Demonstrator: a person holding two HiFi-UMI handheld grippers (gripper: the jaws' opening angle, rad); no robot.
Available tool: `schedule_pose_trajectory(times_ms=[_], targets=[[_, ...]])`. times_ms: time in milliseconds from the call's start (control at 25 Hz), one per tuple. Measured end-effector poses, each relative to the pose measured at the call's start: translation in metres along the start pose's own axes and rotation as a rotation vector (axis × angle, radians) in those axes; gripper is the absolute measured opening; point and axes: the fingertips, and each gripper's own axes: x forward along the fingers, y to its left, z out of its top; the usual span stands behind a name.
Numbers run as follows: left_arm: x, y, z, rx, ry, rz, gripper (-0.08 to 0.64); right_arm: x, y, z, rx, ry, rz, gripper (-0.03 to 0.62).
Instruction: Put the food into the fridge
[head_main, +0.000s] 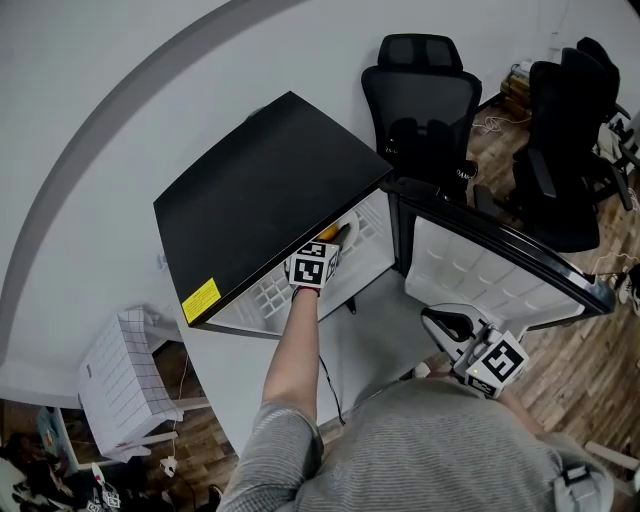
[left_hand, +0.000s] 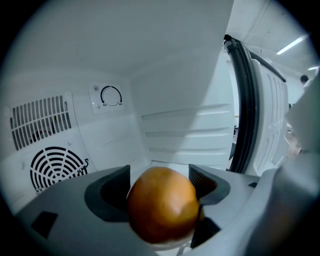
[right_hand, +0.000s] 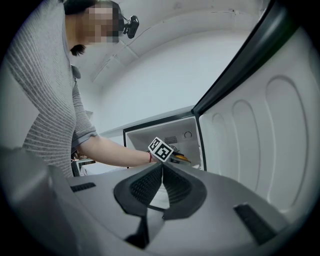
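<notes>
The person's left arm (head_main: 296, 350) is reaching straight out from the shoulder, carrying the left gripper (left_hand: 159, 187) into the open fridge (head_main: 260, 205), where its jaws are clamping an orange (left_hand: 162, 209) just inside the white upper compartment, in front of the rear vent grille (left_hand: 56, 167). The right gripper (right_hand: 161, 182) is being held low and close to the torso, below the swung-open fridge door (head_main: 500, 262), with its jaws pressed together on nothing.

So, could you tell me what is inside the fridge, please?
The left claw, shut on an orange fruit, is inside the fridge. A dial and vent grilles show on the back wall. The claw hides whatever lies beneath the fruit.
</notes>
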Motion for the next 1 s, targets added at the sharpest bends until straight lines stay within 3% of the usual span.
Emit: schedule_pose_trajectory(times_ms=[640, 1000], targets=[[-0.02, -0.001, 0.004, 0.001, -0.04, 0.013, 0.356, 0.004, 0.008, 0.002, -0.011, -0.001, 0.035, 0.014], [-0.05, -0.009, 0.032, 0.002, -0.153, 0.024, 0.356, 0.011, 0.013, 0.001, -0.01, -0.001, 0.06, 0.014]])
